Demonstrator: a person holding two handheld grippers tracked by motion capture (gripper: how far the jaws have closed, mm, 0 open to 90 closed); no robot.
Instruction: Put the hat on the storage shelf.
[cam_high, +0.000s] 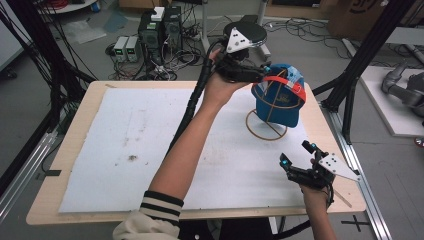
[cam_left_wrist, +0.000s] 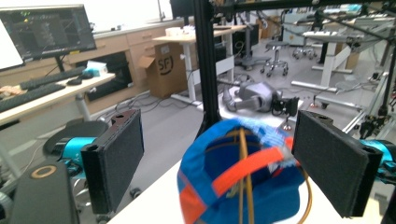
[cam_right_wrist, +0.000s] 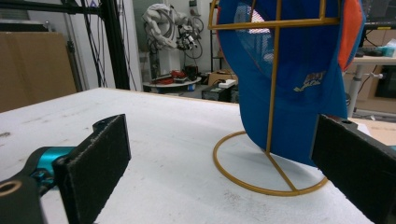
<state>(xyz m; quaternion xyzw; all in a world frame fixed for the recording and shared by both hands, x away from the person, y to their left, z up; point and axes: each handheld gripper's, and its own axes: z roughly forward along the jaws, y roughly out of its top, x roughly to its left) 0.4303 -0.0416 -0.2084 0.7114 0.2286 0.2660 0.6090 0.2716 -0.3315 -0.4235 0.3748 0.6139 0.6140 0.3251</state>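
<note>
Cap (cam_high: 278, 97), blue with orange trim, hangs on a yellow wire stand (cam_high: 266, 124) at the far right of the white mat (cam_high: 125, 145) on the table (cam_high: 75, 107). The left gripper (cam_high: 250, 74) is held up beside the cap's top, jaws apart with the cap between and just beyond them, not clamped. The right gripper (cam_high: 296, 154) rests low near the table's right front edge, jaws apart, facing the stand's ring base. A striped sleeve (cam_high: 161, 205) covers the left arm.
</note>
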